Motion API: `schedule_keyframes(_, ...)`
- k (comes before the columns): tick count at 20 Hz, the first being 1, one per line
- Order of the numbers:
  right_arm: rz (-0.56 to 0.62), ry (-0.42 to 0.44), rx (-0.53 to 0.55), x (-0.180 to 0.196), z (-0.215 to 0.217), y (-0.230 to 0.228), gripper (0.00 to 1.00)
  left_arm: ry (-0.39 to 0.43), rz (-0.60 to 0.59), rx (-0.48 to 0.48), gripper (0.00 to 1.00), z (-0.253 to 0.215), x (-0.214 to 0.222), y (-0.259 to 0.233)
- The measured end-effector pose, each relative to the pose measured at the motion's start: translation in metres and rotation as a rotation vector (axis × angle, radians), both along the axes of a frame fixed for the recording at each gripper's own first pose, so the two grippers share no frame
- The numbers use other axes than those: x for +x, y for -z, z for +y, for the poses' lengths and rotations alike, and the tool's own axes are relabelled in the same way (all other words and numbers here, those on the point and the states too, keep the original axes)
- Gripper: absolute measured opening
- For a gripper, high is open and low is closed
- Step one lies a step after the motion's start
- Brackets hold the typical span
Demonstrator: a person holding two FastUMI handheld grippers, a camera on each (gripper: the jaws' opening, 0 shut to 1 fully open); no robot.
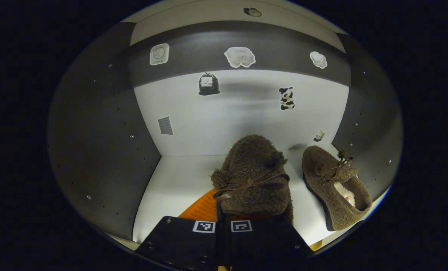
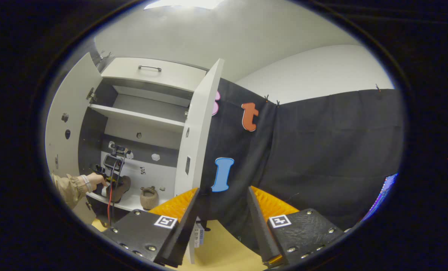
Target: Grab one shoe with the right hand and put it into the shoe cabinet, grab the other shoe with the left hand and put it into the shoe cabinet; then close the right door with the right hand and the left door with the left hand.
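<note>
- The shoe cabinet (image 2: 148, 124) stands against the booth's black cloth wall, with a pale wall and ceiling above the cloth and a yellowish floor (image 2: 224, 248) below.
- Both doors stand open in the right gripper view: the left door (image 2: 63, 124) swung far out, the right door (image 2: 197, 131) edge-on toward the camera; a drawer with a metal handle (image 2: 150, 68) sits on top.
- Inside, the left gripper view shows a white shelf (image 1: 171, 188), a white back panel, dark side walls and a dark band carrying small stickers (image 1: 240, 57); their print is too small to read.
- One fuzzy brown shoe (image 1: 335, 184) lies on the shelf at the right, near the side wall, its opening toward the camera.
- The left gripper (image 1: 224, 210) is inside the cabinet; its jaws are nearly together on the heel end of the other shoe (image 1: 252, 177), toe pointing at the back panel. In the right gripper view a hand (image 2: 95, 178) in a tan sleeve holds that gripper.
- The right gripper (image 2: 222, 222) is outside the cabinet, jaws wide apart and holding nothing, facing the black cloth.
</note>
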State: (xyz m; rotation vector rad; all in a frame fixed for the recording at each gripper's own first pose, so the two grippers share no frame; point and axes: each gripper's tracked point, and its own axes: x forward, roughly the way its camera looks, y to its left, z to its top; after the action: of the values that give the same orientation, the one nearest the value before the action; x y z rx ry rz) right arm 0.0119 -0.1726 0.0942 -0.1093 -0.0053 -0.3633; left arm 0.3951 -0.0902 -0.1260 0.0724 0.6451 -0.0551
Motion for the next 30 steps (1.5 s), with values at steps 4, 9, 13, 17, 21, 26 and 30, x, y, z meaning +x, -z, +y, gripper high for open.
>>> schedule_keyframes(4, 0.011, 0.009, 0.000, -0.003, -0.002, 0.006, 0.75, 0.027, 0.012, -0.002, 0.06, -0.005, 0.001, 0.005)
schedule_keyframes(9, 0.012, 0.005, 0.028, -0.003, -0.008, 0.008, 0.74, 0.033, 0.028, -0.014, 0.20, -0.006, -0.002, 0.008)
schedule_keyframes(13, 0.001, 0.005, 0.038, -0.005, -0.011, 0.007, 0.75, 0.038, 0.023, -0.005, 0.27, -0.005, -0.011, 0.000)
schedule_keyframes(17, -0.004, -0.003, 0.060, -0.009, -0.015, 0.007, 0.75, 0.055, -0.014, 0.010, 0.36, -0.006, -0.023, -0.017)
schedule_keyframes(21, -0.006, -0.022, 0.094, -0.021, -0.021, 0.008, 0.73, 0.045, -0.081, 0.011, 0.36, -0.004, -0.043, -0.041)
schedule_keyframes(26, 0.001, -0.074, 0.147, -0.021, -0.026, 0.013, 0.74, 0.082, -0.227, -0.025, 0.36, -0.010, -0.081, -0.099)
schedule_keyframes(30, 0.014, -0.131, 0.181, -0.016, -0.021, 0.020, 0.76, 0.108, -0.321, -0.057, 0.36, -0.011, -0.125, -0.136)
